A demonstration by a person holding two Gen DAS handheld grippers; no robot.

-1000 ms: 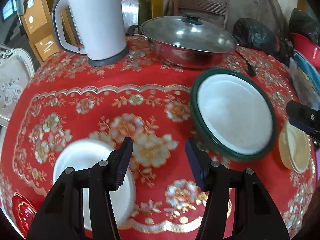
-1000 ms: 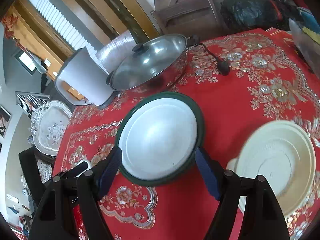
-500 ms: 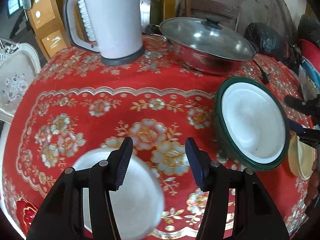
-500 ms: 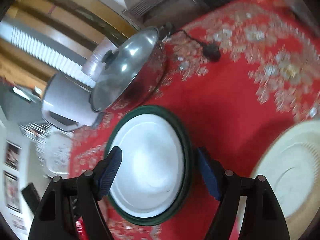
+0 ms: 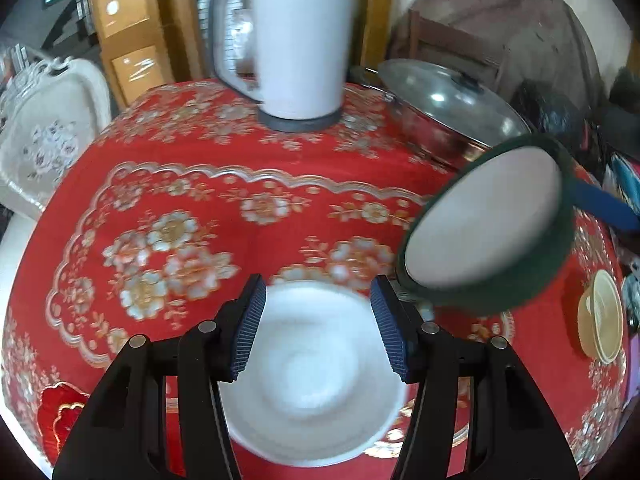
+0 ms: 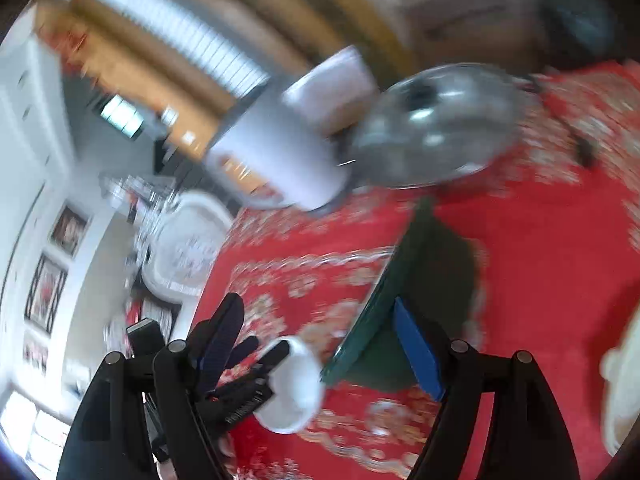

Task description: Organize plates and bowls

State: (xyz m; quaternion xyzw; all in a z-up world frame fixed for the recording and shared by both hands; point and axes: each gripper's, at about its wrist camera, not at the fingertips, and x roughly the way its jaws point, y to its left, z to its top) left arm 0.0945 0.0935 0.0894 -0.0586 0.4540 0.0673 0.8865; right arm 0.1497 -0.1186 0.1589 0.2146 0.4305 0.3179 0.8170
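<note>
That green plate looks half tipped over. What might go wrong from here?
1. The green-rimmed plate stands steeply tilted and seems to lean on just one finger of the open right gripper; it may slide off and slam down.
2. Its lower edge hangs close to the white bowl and the left gripper over it, so they might knock together.
3. The lidded pot sits right behind, within reach of a swing.

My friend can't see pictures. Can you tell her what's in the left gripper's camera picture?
The left gripper hangs open over a white bowl on a red flowered tablecloth. A green-rimmed plate tilts in the air at right; a white kettle and lidded pan stand behind.
</note>
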